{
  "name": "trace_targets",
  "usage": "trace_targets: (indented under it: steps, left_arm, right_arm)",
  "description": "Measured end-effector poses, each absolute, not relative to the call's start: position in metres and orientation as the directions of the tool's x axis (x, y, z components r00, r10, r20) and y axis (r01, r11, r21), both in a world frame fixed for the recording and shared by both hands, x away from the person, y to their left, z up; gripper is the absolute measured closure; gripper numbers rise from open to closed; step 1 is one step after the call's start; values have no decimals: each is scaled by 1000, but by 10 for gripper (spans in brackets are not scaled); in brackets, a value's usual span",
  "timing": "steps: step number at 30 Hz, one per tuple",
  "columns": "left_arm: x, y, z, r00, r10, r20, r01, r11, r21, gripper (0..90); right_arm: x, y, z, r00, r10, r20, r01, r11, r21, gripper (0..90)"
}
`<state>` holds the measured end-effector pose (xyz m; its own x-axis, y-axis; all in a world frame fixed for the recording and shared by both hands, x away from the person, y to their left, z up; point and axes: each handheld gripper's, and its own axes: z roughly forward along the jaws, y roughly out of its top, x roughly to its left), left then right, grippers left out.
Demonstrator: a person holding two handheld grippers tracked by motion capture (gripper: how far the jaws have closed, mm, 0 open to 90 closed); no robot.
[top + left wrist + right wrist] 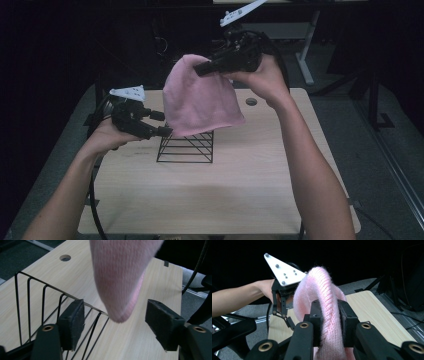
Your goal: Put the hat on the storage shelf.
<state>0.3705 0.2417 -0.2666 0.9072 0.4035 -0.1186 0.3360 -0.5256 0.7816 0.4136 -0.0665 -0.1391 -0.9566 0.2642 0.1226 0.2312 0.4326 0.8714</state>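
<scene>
Leftmost, the left gripper [161, 124] is held with jaws apart beside the wire rack [186, 148], nothing pinched. Centrally, the pink knit hat [200, 97] is lifted above the rack, clamped near its top by the right gripper [204, 68].

Overhead, looking forward and down on the whole table [225, 200] from the near side. Both gripper views sit low behind their own jaws, super close — shared bits: pink beanie [200, 97], wire rack [37, 297], tabletop.
</scene>
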Motion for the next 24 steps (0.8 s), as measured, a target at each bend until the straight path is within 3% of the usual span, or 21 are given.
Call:
trace_targets:
  steps: [2,5,7,9,11,24]
  left_arm:
    - [373,243,-267,911,392,-131,340,-527,779,353]
    - [376,246,-268,917,366,-160,348,-534,771,545]
    - [377,247,-268,918,364,-158,345,-536,771,585]
    - [377,250,-268,922,356,-152,337,-544,768,741]
    - [378,252,-268,920,364,-147,339,-546,766,790]
    - [392,268,-264,875,475,-97,384,-557,736,824]
  right_arm:
    - [414,-64,-139,-958,260,123,230,435,871,757]
    - [418,-55,-140,-963,243,121,220,438,872,757]
    - [418,-53,-140,-963,241,123,221,440,871,757]
    - [421,-50,-142,-963,240,127,225,442,869,756]
    - [422,-48,-143,-963,237,130,225,439,870,756]
    - [441,-43,-155,-947,281,154,265,419,868,755]
